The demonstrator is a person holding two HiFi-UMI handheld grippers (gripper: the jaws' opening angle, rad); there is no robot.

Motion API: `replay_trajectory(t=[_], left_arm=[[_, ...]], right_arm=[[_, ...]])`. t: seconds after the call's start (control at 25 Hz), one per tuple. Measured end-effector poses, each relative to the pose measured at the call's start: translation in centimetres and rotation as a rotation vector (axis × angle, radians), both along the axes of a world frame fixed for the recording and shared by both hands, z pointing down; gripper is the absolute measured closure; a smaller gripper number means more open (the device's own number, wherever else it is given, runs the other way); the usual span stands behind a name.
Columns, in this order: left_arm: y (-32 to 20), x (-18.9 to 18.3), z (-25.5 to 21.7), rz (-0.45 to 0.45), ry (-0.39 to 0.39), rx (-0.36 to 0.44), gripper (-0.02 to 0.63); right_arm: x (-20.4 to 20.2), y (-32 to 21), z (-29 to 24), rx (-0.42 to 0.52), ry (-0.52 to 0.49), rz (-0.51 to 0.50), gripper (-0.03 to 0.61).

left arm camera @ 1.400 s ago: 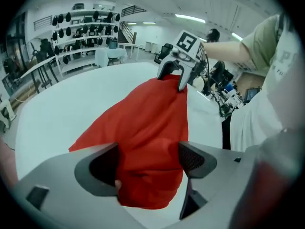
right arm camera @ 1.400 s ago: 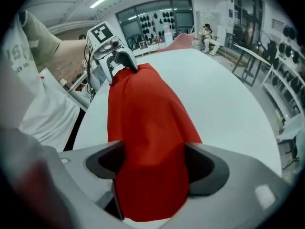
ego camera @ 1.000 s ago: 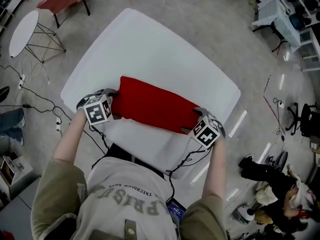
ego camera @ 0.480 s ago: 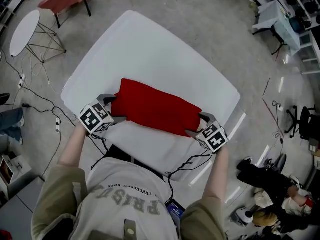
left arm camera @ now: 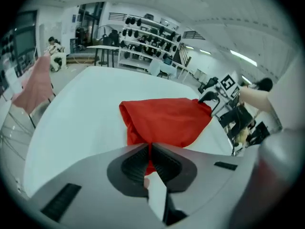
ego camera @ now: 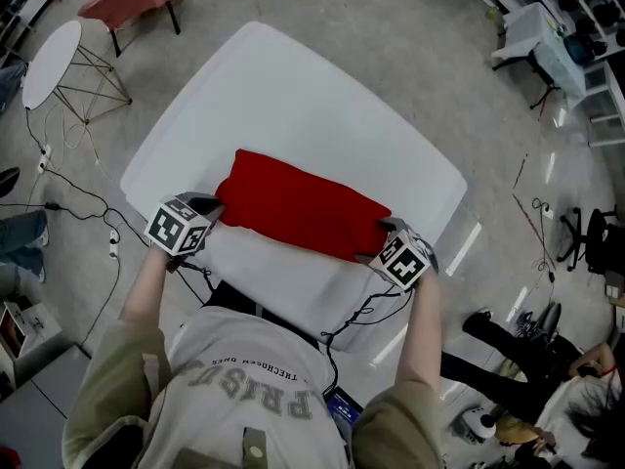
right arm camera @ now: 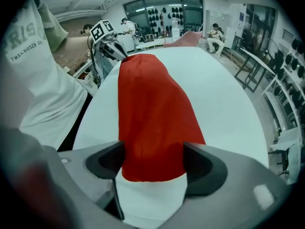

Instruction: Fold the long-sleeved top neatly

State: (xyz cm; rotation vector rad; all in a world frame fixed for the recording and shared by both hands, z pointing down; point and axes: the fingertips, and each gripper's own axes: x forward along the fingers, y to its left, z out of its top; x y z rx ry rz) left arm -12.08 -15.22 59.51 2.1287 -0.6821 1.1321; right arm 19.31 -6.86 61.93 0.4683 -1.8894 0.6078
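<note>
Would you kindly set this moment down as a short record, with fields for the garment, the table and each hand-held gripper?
garment: red long-sleeved top, folded into a long band
surface: white table, with the top lying across its near half
left hand-held gripper: jaws just closed, pinching the top's left end
right hand-held gripper: jaws apart, straddling the top's right end

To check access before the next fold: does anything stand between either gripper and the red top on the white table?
Nothing visible does. The left gripper has just closed its jaws on one corner of the red top, and the top's other end lies between the open jaws of the right gripper.
</note>
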Motion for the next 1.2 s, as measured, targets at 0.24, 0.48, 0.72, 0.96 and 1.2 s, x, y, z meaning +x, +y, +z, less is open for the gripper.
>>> replay_trajectory(t=[0.24, 0.48, 0.72, 0.96, 1.2], left_arm=[[0.5, -3.1, 1.8, -0.172, 0.118, -0.145, 0.584], [0.3, -1.8, -2.4, 0.165, -0.166, 0.104, 0.353], [0.3, 8.2, -0.8, 0.791, -0.284, 0.199, 0.21], [-1.3, 6.4, 3.2, 0.878, -0.317, 0.041, 0.186], [-1.9, 6.9, 3.2, 0.825, -0.255, -0.003, 0.184]], right_arm=[[0.0, -0.3, 0.6, -0.038, 0.01, -0.035, 0.193], [-1.4, -1.3, -2.0, 0.036, -0.043, -0.037, 0.193], [-3.9, -2.4, -1.2, -0.011, -0.002, -0.159, 0.192], [-1.4, -2.2, 1.4, -0.154, 0.064, -0.148, 0.155], [-1.1, -2.8, 1.5, -0.161, 0.024, -0.091, 0.15]])
